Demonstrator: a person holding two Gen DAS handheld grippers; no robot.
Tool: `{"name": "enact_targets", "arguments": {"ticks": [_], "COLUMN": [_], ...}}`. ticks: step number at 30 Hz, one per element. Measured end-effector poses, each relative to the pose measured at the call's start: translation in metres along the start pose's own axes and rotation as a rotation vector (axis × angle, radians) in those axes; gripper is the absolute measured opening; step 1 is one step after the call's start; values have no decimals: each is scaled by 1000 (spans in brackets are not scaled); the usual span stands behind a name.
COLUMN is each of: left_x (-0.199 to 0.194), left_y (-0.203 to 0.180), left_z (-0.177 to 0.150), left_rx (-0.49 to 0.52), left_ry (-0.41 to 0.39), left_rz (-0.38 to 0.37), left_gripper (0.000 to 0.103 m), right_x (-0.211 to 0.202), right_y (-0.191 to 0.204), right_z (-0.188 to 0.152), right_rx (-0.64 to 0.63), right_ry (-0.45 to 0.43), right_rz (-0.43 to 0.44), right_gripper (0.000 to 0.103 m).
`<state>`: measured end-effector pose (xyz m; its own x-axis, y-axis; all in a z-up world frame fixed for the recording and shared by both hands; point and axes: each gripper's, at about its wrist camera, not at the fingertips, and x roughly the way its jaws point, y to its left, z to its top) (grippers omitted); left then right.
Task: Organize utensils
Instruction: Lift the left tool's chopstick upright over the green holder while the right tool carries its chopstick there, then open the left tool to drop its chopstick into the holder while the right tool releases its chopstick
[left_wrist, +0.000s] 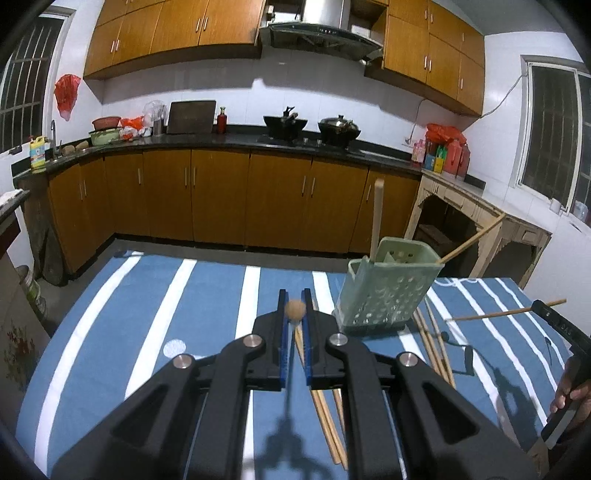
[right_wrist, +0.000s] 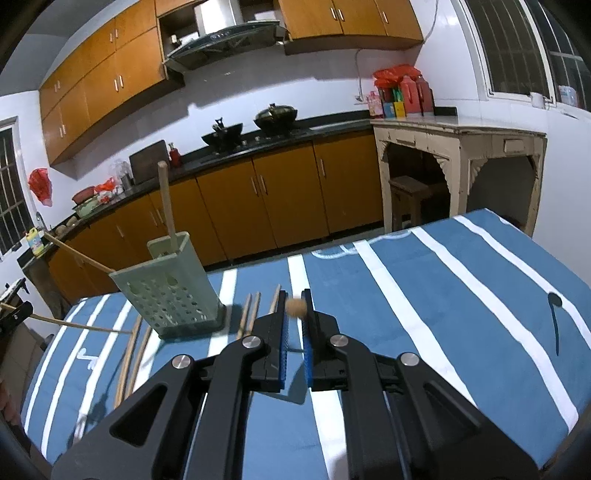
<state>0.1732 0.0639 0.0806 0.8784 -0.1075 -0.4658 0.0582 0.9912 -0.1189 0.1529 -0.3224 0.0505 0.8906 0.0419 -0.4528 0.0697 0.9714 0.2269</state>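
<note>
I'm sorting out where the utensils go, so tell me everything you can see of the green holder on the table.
The green holder is a pale green plastic-looking box, open at the top, its walls full of round holes, on a darker base. It stands upright on the blue striped tablecloth. A wooden handle rises nearly straight from it, and a thin chopstick leans out over its rim. More chopsticks lie on the cloth beside its base.

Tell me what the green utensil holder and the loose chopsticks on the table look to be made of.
Green utensil holder: apparently moulded plastic, matte pale green, with rows of round drain holes in thin walls.
Chopsticks: probably bamboo or wood, tan, unpainted, slender and slightly uneven in colour; the grain is too blurred to say which.
</note>
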Motion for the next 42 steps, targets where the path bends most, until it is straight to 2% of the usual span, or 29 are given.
{"name": "enact_targets", "arguments": {"ticks": [6,15,22,32,36,42], "left_x": [-23,-50,-52,-26,-7,31], "left_y": [-8,-40,-70,-84,-84,-85], "left_z": [25,55,84,136,141,137], "left_rx": [30,70,34,-86,-92,-103], "left_ry": [-69,-160,-275,-437,-454,-413], "left_rz": [-35,-112,-146,-90,-66,-59], "left_gripper": [7,7,7,7,7,7], "right_x": [-14,-32,-47,-28,-5,27], "right_y": [9,34,57,92,98,100], "right_z": [25,57,86,116,112,98], "right_rx": [-2,-5,-7,-34,-44,-36], "right_ry": [-53,-114,-235,-374,-367,-297], "right_rz": [47,174,248,242,230,212], "right_gripper": [7,7,7,7,7,7]}}
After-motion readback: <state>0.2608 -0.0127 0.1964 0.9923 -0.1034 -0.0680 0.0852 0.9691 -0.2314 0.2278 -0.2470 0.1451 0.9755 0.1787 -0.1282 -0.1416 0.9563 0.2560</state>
